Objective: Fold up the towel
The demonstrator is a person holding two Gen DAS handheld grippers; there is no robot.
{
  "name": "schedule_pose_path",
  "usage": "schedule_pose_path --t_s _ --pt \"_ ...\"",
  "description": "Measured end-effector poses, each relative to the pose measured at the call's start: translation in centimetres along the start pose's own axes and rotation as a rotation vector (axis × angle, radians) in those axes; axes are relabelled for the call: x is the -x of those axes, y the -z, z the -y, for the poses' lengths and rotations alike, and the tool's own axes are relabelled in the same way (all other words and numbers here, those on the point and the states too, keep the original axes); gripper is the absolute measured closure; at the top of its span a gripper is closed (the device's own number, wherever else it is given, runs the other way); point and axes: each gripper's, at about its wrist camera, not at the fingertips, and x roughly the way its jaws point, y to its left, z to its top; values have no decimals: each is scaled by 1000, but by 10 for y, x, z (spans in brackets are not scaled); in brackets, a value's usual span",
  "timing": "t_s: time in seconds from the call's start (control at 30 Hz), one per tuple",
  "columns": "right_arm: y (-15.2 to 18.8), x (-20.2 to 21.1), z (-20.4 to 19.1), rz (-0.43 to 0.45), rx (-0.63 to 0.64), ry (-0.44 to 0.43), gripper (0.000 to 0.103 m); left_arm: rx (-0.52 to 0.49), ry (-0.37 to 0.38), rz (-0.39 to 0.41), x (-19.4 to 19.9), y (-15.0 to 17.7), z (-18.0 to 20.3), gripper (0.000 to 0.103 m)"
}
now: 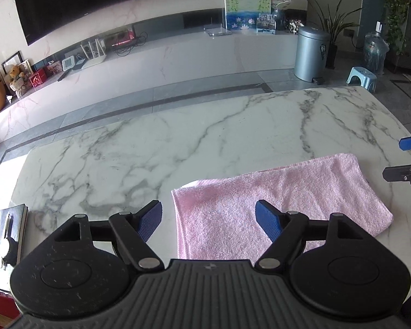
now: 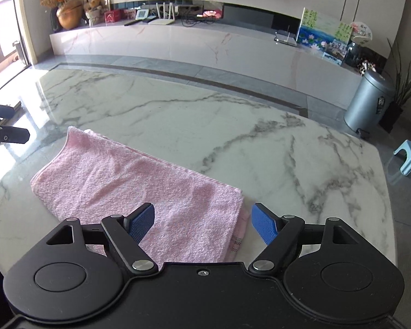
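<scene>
A dark notebook [image 1: 12,235] with a pen on its cover is lying at the left edge of the white marble table [image 1: 156,148]. Right of it, the left gripper [image 1: 208,220] is hovering with its blue-padded jaws spread wide and nothing between them, over the towel's left end. The pink towel [image 1: 276,205] is lying folded flat near the table's front edge, its long axis running left to right along that edge, with a layered fold showing at its right end. The right gripper [image 2: 202,223] is hanging over that right end, jaws likewise wide apart and empty, pads clear of the cloth.
</scene>
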Motion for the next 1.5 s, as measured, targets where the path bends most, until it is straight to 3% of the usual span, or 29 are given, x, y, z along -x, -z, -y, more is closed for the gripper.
schedule_pose_path --t_s 0.13,0.27,0.6,0.83,1.5 --pt "26 14 -18 50 -61 21 14 46 -11 31 13 20 11 22" --pt "53 22 -38 89 -121 49 14 24 3 19 11 46 23 22" --pt "99 -1 -62 74 -211 119 9 169 11 6 -9 112 25 21" --pt "121 -13 -71 79 -227 140 9 155 18 46 -10 133 37 21" --pt "141 -31 -79 84 -214 187 9 131 -36 24 -28 155 54 21"
